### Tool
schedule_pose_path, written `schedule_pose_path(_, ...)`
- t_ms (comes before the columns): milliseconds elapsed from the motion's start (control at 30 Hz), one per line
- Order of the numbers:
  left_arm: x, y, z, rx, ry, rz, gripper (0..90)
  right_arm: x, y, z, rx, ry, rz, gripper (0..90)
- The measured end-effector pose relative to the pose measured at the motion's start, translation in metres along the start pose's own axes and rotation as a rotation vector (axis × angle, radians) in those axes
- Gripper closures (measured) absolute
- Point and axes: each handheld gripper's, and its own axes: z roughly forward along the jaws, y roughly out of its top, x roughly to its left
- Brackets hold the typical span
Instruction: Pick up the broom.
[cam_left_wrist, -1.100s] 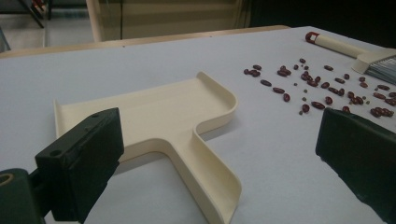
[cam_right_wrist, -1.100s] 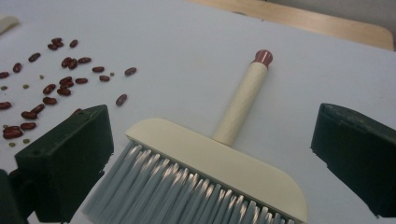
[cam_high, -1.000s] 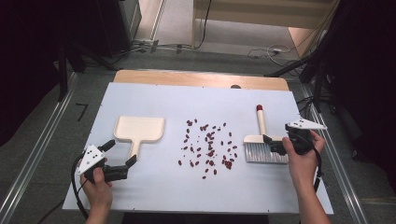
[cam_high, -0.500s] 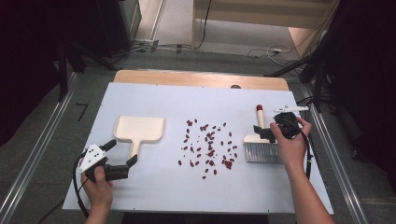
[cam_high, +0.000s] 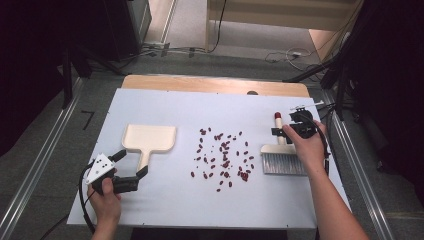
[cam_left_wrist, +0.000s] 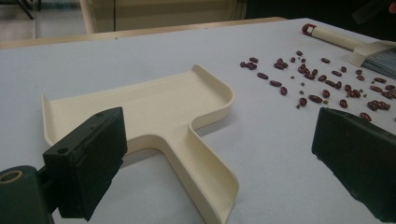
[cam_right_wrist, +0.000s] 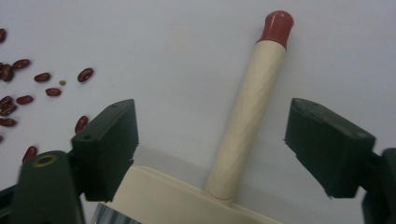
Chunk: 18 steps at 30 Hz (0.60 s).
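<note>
Pale blue surface (cam_high: 165, 210) is flanked by grey floor. Right gripper (cam_right_wrist: 210, 144), moved forward, is being held wide open astride the brush handle (cam_right_wrist: 247, 107); left gripper (cam_left_wrist: 219, 158) open, empty.

We see a pale blue-white table top (cam_high: 165, 107), its far edge bordered by a light wooden strip (cam_high: 215, 84). Around it lies grey floor (cam_high: 55, 145), crossed on either side by a metal rail (cam_high: 37, 165) running toward the foreground. Beyond the table we note black cables (cam_high: 165, 50) trailing across the floor, and a pale wooden cabinet (cam_high: 280, 15) behind them. A dark stand leg (cam_high: 66, 75) rises at the left. The far left and right of the room fall into deep shadow; light reaches mainly the table and the floor behind it.
</note>
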Motion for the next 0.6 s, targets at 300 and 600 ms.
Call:
schedule_pose_path(300, 0.000, 0.000, 0.000, 0.001, 0.007, -0.005, 3.3, -0.001, 0.009, 0.022, 0.104, -0.071, 0.035, 36.6)
schedule_pose_path(600, 0.000, 0.000, 0.001, 0.004, 0.017, -0.005, 3.3, 0.005, 0.010, 0.032, 0.178, -0.165, 0.085, 50.3)
